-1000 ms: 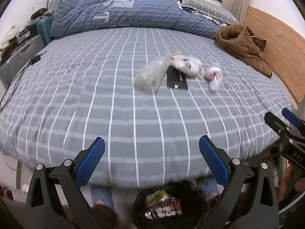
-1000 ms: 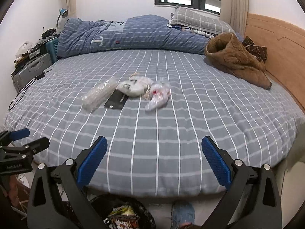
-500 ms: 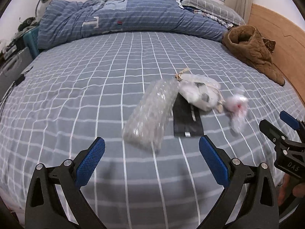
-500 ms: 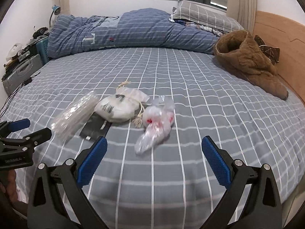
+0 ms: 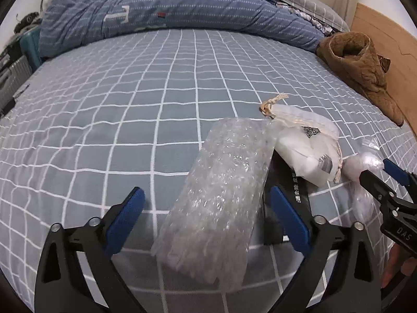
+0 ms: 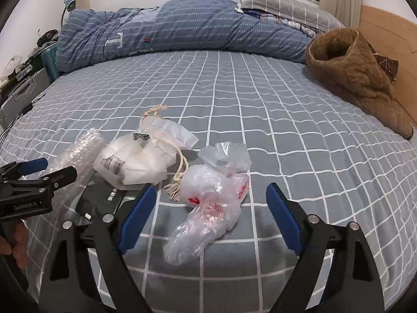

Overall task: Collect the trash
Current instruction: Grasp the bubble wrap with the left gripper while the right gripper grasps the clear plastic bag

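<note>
Trash lies in a cluster on the grey checked bed [image 5: 146,99]. A bubble-wrap bag [image 5: 216,200] sits between the fingers of my left gripper [image 5: 206,195], whose jaws are closing; the pads stand clear of it. Beside it are a black packet [image 5: 299,190] and a white drawstring bag [image 5: 305,146]. A clear plastic bag with red print [image 6: 211,203] lies between the fingers of my right gripper [image 6: 211,190], also closing, with gaps on both sides. The white drawstring bag [image 6: 135,161], bubble-wrap bag [image 6: 78,151] and left gripper [image 6: 44,169] show at the left there.
A rumpled blue quilt [image 5: 169,10] and a grey pillow [image 6: 281,2] lie at the far side of the bed. A brown coat [image 6: 357,73] rests by the wooden headboard [image 5: 385,41]. A grey suitcase [image 6: 20,96] stands off the bed's left side.
Both grippers have moved forward and down over the bed, close to the trash. The bin at the bed's foot has dropped out of view. Both pairs of jaws stand a little narrower.
</note>
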Motion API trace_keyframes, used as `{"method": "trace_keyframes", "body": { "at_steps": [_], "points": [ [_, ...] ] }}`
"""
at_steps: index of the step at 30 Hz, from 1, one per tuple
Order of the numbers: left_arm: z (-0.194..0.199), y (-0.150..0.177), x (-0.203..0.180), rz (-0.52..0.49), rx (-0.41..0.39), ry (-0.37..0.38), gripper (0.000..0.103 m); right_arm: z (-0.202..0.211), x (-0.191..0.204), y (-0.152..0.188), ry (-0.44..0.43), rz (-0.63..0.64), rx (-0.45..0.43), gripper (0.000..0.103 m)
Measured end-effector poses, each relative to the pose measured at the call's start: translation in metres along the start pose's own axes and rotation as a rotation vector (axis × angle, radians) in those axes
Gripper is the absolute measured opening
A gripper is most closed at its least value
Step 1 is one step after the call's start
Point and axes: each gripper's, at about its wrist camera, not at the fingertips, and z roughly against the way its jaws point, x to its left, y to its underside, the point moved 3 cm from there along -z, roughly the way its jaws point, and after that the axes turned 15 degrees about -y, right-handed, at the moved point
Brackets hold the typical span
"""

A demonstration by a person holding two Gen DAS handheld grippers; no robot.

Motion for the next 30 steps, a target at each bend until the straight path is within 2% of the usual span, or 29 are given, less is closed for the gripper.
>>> {"method": "trace_keyframes", "body": {
  "at_steps": [2,7,8,9,15,21,30],
  "points": [
    [-0.005,-0.001,-0.003,-0.004,0.009,0.014,0.086,-0.006,-0.001,0.0,-0.01,-0.007,0.011,0.074],
    [-0.011,0.0,-0.013,-0.031,0.027,0.036,0.069,-0.017,0.002,0.001,-0.025,-0.005,0.038,0.058],
    [-0.011,0.0,-0.014,-0.032,0.024,0.032,0.064,-0.018,0.004,0.001,-0.031,-0.003,0.041,0.052],
    [-0.01,0.0,-0.015,-0.033,0.021,0.027,0.058,-0.019,0.004,0.001,-0.034,-0.003,0.043,0.051],
    [-0.006,0.002,-0.015,-0.041,0.014,0.022,0.04,-0.019,0.006,0.001,-0.041,-0.009,0.035,0.049],
    [-0.001,0.003,-0.013,-0.037,0.005,0.021,0.033,-0.013,0.011,0.0,-0.037,0.008,0.021,0.049],
    [0.014,0.006,-0.007,-0.027,-0.013,0.019,0.03,0.004,0.016,0.0,-0.032,0.011,-0.006,0.049]
  ]
}}
